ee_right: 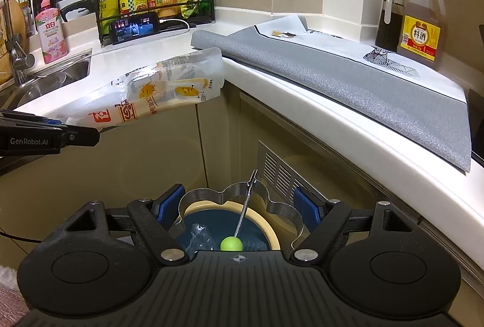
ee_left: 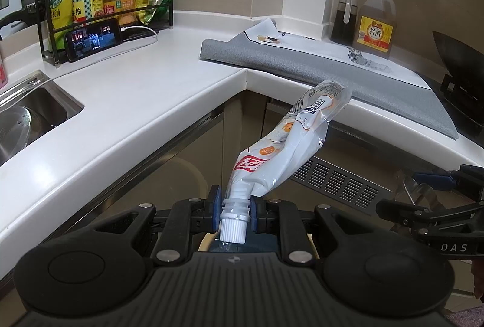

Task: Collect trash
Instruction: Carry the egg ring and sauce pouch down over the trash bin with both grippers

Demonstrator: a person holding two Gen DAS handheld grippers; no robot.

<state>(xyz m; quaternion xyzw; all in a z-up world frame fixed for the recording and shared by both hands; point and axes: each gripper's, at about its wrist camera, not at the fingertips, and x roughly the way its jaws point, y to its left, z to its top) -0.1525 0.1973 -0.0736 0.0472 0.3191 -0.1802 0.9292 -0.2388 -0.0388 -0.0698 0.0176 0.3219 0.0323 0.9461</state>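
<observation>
Holding two pieces of trash above the waste bin [ee_right: 266,231], we pause at the release step. Our left gripper [ee_left: 234,213] has its blue pads [ee_left: 215,207] closed on the ribbed neck of an empty spouted pouch [ee_left: 284,145], just above the white screw cap [ee_left: 232,228]; the pouch body rises away from the jaws, tilted toward the counter edge [ee_left: 169,115] but apart from it. Our right gripper [ee_right: 239,206] stands wide, its pads touching the two flanks of a flower-shaped metal mould [ee_right: 281,206] whose wire handle ends in a green ball [ee_right: 231,243]; we judge it gripped, not loose. The bin, with a cream rim and dark liner, lies directly below both grippers, and a crumpled clear wrapper [ee_right: 201,236] already sits inside.

To do the step well, we would:
- keep the cap over the bin opening, so that the pouch falls cap-first when the jaws part;
- tip the long body inward first, since it overhangs the rim and could topple outside;
- release one item at a time, the two grippers being near each other;
- open the right jaws fully, as the springy mould may cling to one pad.

Whether the mould truly counts as trash we cannot tell.
</observation>
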